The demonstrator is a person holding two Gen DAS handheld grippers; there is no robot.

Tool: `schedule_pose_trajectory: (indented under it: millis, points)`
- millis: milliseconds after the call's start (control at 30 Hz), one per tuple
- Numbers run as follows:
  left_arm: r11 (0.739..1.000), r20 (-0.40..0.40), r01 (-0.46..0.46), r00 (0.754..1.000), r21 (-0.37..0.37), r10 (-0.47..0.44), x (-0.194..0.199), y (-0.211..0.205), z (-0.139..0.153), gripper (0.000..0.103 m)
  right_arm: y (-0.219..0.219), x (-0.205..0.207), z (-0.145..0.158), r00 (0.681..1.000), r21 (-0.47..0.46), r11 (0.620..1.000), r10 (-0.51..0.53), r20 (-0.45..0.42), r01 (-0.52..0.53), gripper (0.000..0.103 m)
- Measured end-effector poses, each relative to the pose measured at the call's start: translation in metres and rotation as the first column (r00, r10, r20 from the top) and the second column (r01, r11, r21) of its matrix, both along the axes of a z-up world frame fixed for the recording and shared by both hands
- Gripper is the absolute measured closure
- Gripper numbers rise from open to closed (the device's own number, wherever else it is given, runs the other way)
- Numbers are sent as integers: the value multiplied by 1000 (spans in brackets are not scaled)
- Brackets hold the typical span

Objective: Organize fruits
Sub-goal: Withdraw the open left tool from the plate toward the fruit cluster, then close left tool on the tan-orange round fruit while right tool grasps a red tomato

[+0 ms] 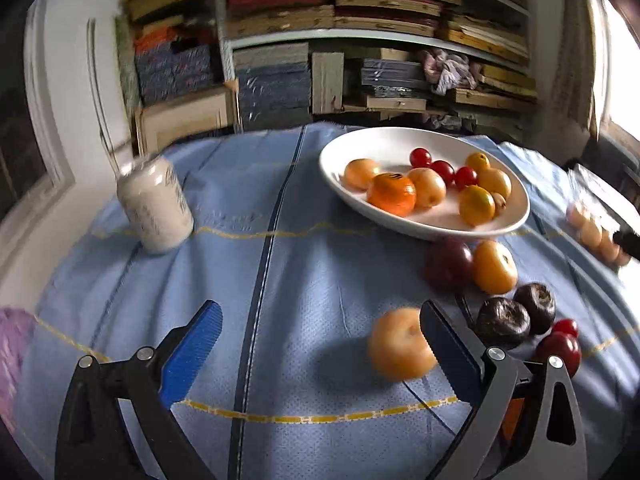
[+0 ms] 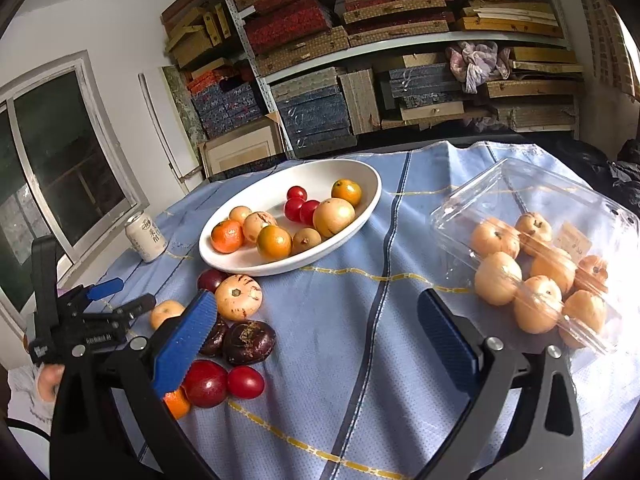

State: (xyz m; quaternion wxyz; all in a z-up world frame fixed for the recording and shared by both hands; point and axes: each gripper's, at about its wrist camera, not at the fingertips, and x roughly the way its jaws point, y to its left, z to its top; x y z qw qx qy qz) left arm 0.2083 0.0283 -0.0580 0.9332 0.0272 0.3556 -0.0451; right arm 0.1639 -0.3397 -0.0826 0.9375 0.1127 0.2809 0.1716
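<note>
left tongs hanging wide, empty | pale orange fruit lying on surface, touching their right finger, near of bowl | right tongs gaping, empty | advice: centre fruit, squeeze gently

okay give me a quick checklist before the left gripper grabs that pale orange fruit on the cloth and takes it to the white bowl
1. left gripper open: ok.
2. pale orange fruit between the fingers: not ok, it sits against the right finger.
3. Neighbours apart from it: ok, the dark fruits lie beyond that finger.
4. white bowl has bare space: ok, along its far side.
5. right gripper out of the way: ok, open, holding nothing.
6. Fruit firmness: cannot tell.
</note>
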Motion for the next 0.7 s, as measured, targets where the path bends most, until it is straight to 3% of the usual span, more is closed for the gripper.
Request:
schedule_pose_trajectory:
  millis: [133, 400, 700]
  points:
    - [996, -18, 38, 999, -86, -40, 0, 5, -1, 3, 2, -1, 0, 1000, -7, 1000, 10, 1, -10, 5]
    - [997, -20, 73, 997, 5, -73, -11, -15, -8, 3, 3, -3, -1, 1000, 7, 1000, 24, 2, -24, 5]
    - [993, 36, 78, 996, 85, -81, -24, -31, -4, 3, 5, -5, 0, 999, 17, 999, 40, -28, -40, 5]
